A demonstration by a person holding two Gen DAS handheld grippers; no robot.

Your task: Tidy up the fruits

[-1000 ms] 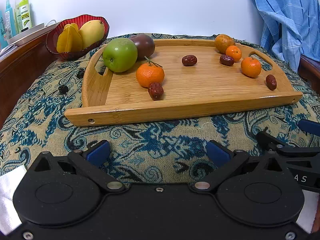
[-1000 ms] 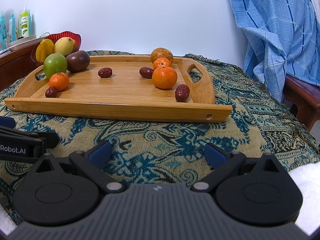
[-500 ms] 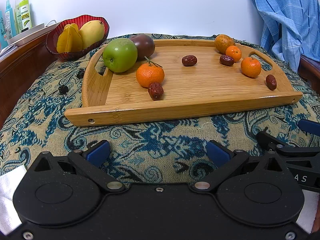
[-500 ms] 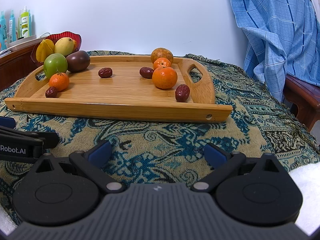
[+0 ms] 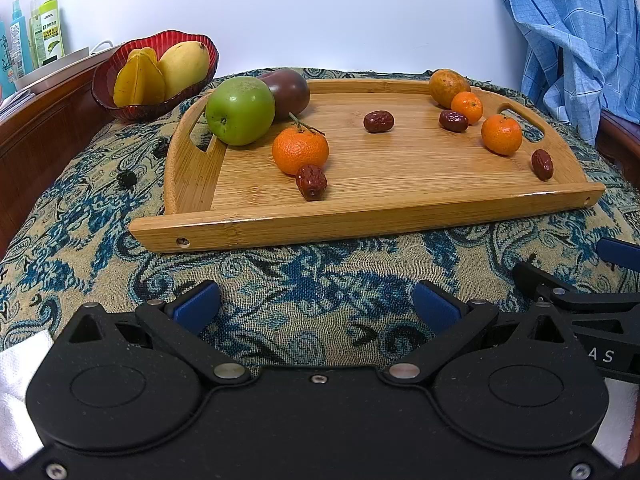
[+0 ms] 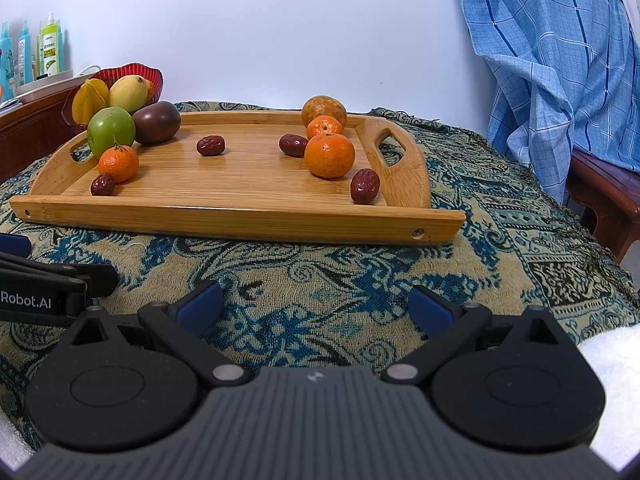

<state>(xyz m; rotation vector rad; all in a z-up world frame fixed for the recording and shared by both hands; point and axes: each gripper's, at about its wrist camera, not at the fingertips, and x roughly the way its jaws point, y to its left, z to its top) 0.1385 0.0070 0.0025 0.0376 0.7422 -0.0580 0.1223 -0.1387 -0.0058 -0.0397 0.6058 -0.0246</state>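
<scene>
On the patterned cloth, bamboo tray [image 5: 360, 224] lies long-side across; both grippers' fingers [image 5: 198, 306] spread, empty.

Your view of the dark purple fruit [image 5: 290, 90] at the tray's [image 5: 360, 224] far left corner is half blocked by the green apple [image 5: 240, 110]. The bottle [image 5: 50, 28] labels are too small to read, and the blue checked cloth [image 6: 560, 60] runs off the right edge.
</scene>
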